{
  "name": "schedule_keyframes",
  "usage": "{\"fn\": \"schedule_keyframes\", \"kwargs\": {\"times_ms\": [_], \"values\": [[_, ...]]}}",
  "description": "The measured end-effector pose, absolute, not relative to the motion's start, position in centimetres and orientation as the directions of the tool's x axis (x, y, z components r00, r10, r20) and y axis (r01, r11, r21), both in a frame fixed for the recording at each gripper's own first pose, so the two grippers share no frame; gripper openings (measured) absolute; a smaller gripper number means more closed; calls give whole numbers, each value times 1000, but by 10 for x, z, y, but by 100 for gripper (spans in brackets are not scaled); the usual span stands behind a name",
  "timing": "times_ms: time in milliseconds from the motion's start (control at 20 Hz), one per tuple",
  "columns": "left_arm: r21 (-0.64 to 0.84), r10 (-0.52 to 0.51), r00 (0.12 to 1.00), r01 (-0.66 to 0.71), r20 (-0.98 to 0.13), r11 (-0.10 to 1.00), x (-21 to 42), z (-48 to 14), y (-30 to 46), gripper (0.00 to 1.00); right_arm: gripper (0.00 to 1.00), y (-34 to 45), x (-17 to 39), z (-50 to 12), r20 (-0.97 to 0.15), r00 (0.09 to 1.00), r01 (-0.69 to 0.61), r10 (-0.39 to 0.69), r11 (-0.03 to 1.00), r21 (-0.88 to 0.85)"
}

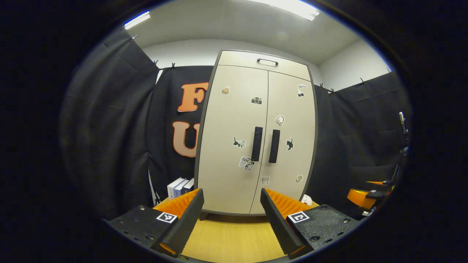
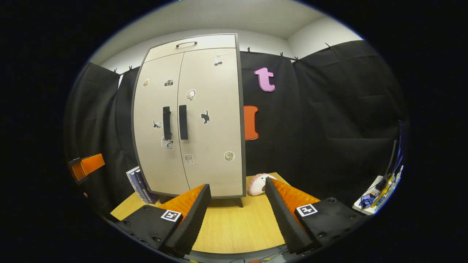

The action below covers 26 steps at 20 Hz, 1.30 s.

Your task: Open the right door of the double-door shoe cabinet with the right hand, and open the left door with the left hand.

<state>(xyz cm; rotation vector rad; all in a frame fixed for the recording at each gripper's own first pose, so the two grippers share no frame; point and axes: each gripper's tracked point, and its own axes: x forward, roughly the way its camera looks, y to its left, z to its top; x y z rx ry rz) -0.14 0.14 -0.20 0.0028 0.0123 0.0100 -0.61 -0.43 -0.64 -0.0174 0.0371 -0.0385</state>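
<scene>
both views face cabinet (image 1: 256, 138), well back

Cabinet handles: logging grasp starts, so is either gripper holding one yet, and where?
Nothing is held. Both grippers' jaws stand open, short of the closed cabinet.

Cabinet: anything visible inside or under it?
Inside can't be seen: both doors are shut. Under the cabinet, short legs hold it just above the wooden table; the gap looks dark.

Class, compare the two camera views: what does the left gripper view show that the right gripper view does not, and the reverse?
Left gripper view: ceiling lights above the cabinet. Right gripper view: a pink plush toy in full beside the cabinet, and a cluttered tray at far right. Both: the shoe cabinet, both doors shut, two dark handles, stickers, books, wooden table.
</scene>
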Motion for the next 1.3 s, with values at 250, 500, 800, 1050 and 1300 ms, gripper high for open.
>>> {"fn": "schedule_keyframes", "kwargs": {"times_ms": [250,500,800,1050,1300], "values": [[10,9,1000,-9,-15,1000,-1,-2,1,95,98,-4,-6,-9,-48,998,35,-37,999,-29],[-10,-4,1000,4,-29,1000,-1,-5,0,92,98,4,-2,-9,-64,998,17,-18,1000,-14],[10,1,999,-1,-37,1000,0,-6,1,95,89,37,24,0,-57,997,-45,42,998,-48],[16,11,999,-10,-51,1000,0,-10,4,95,89,83,61,7,-70,991,-114,110,992,-50],[29,39,998,-37,-59,999,-1,-13,28,95,98,123,105,38,-34,988,-154,152,986,-59]]}}
